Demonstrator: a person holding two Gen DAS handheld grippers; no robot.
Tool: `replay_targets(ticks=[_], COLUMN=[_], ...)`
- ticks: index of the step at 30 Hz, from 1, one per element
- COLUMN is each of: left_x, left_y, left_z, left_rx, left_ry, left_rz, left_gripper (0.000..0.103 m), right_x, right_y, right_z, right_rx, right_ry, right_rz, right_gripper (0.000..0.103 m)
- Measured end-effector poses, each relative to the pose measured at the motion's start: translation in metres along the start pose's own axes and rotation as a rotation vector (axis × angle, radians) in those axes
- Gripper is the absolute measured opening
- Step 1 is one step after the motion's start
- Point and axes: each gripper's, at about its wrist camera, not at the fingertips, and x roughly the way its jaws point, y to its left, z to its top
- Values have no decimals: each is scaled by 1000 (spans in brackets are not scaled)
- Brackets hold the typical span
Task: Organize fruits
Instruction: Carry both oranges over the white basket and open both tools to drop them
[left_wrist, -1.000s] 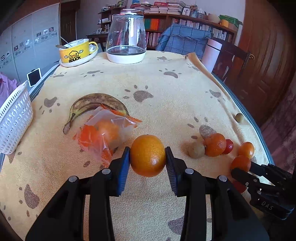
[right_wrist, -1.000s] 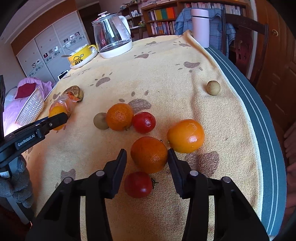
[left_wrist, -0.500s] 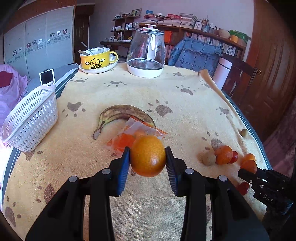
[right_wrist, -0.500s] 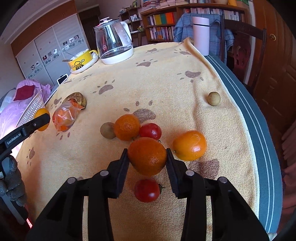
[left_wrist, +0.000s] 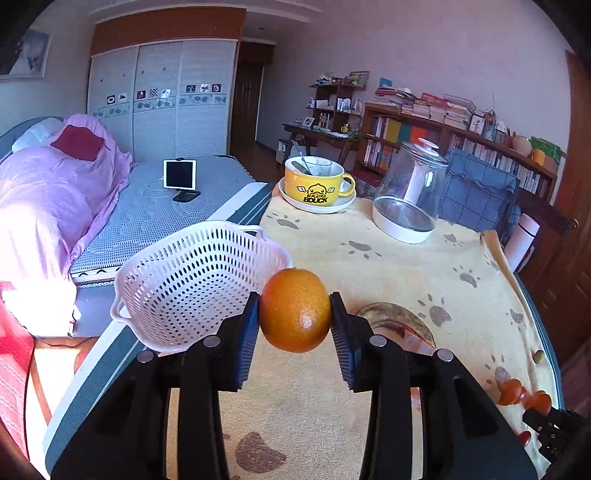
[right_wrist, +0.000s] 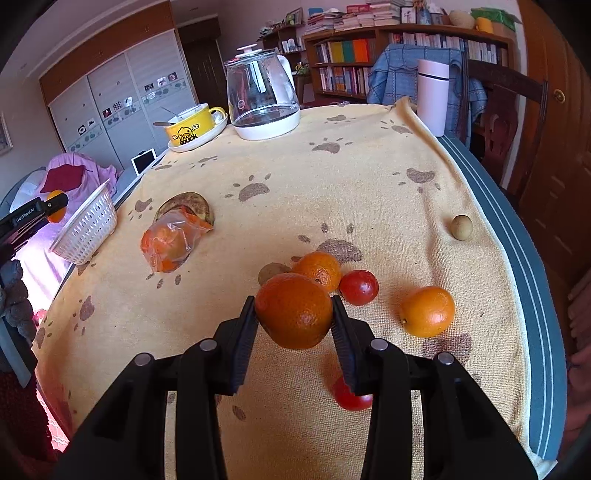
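My left gripper (left_wrist: 294, 314) is shut on an orange (left_wrist: 294, 309) and holds it in the air just right of the empty white perforated basket (left_wrist: 184, 291). My right gripper (right_wrist: 294, 314) is shut on a second orange (right_wrist: 293, 311), lifted above the yellow paw-print cloth (right_wrist: 332, 192). On the cloth below lie another orange (right_wrist: 321, 269), a red tomato (right_wrist: 358, 287), a third orange (right_wrist: 427, 311), a second tomato (right_wrist: 349, 397) half hidden by a finger, and a brown kiwi (right_wrist: 271, 272). The left gripper (right_wrist: 55, 206) with its orange shows at the far left, beside the basket (right_wrist: 86, 227).
A plastic bag of orange fruit (right_wrist: 171, 242) lies against a dark banana (right_wrist: 186, 205). A small round brown fruit (right_wrist: 461, 227) sits near the right edge. A yellow cup on a saucer (right_wrist: 194, 127), a glass kettle (right_wrist: 264, 99) and a pink flask (right_wrist: 432, 96) stand at the back.
My left gripper swung left and up with its orange, from over the bag to beside the basket. My right gripper shut on the second orange and lifted it off the cloth.
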Motion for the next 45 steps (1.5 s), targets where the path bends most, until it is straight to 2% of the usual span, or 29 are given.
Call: replay_targets(ticks=[5,11,15,17,20,30,41,45], left_x=[19,39,37,34,23,7,-5,-9], left_y=[38,63,69,71,76,91,99,102], left_z=[7,3,4,8,12,19,23,25], left_rx=[-48,-82,-105,-113,-128,-165,-179,-191], left_ry=[13,49,38,29,2,-22,-46,-61], left_rz=[63,83,71,64,75,99,90,90], left_gripper=[38,40,61,64,73,77,77,77], right_x=[3,8,12,14,17,27,46,60], right_y=[18,39,53,60,70,119,223,259], right_z=[1,5,7,8,10,29,72,88], right_rx=[-30,-65,-86,-94,-103,-181,-319,-352], right_ry=[7,16,24,27,31,23,-27,-43], right_rz=[7,12,23,36,52,125,291,322], right_gripper=[40,40,40,40,40,40,40,40])
